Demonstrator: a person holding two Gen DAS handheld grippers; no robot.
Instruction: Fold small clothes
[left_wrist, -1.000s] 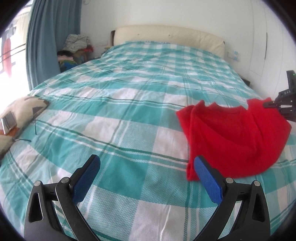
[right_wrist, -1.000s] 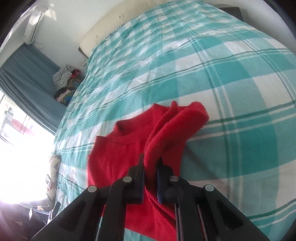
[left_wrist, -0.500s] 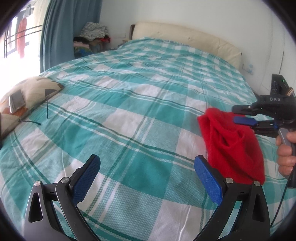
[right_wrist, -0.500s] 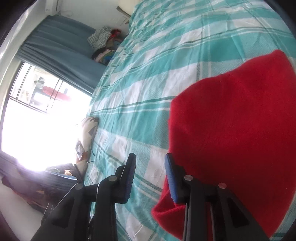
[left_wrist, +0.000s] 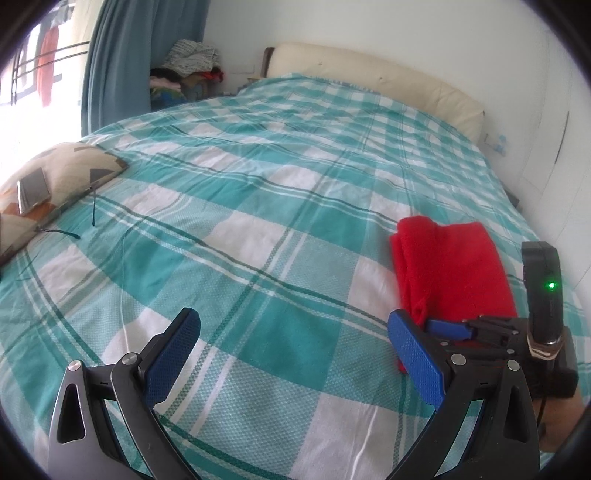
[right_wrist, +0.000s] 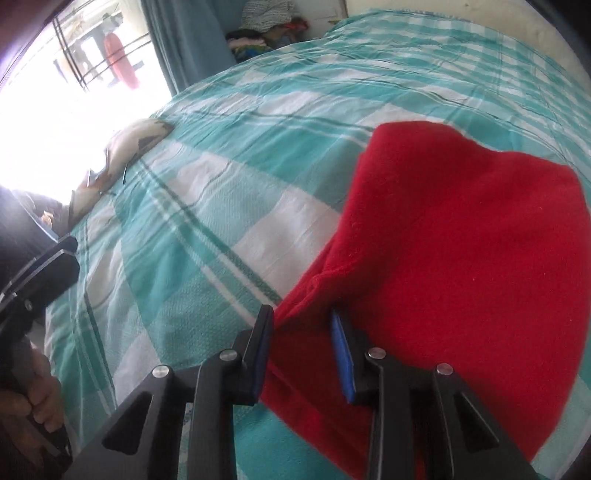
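On the bed: teal-and-white checked bedspread (left_wrist: 258, 206) fills most of both views.
Garment: folded red knit garment (left_wrist: 450, 269) lies flat on the bedspread at the right of the left wrist view; in the right wrist view it fills the right half of the frame (right_wrist: 461, 240).
Left gripper: black gripper with blue pads (left_wrist: 291, 354) at the bottom of its own view, jaws spread wide, nothing between them, above bare bedspread; part of it shows at the left edge of the right wrist view (right_wrist: 40, 273).
Right gripper: (right_wrist: 301, 354) jaws parted, with the near left corner of the red garment lying between the pads; whether the pads press the cloth cannot be told. It also shows at the lower right of the left wrist view (left_wrist: 447, 328), at the garment's near edge.
Pillow: beige patterned pillow (left_wrist: 62, 173) at the left edge, a phone (left_wrist: 33, 186) lying on it.
Background: blue curtain (left_wrist: 125, 62) and a pile of clothes (left_wrist: 188, 70) at the upper left.
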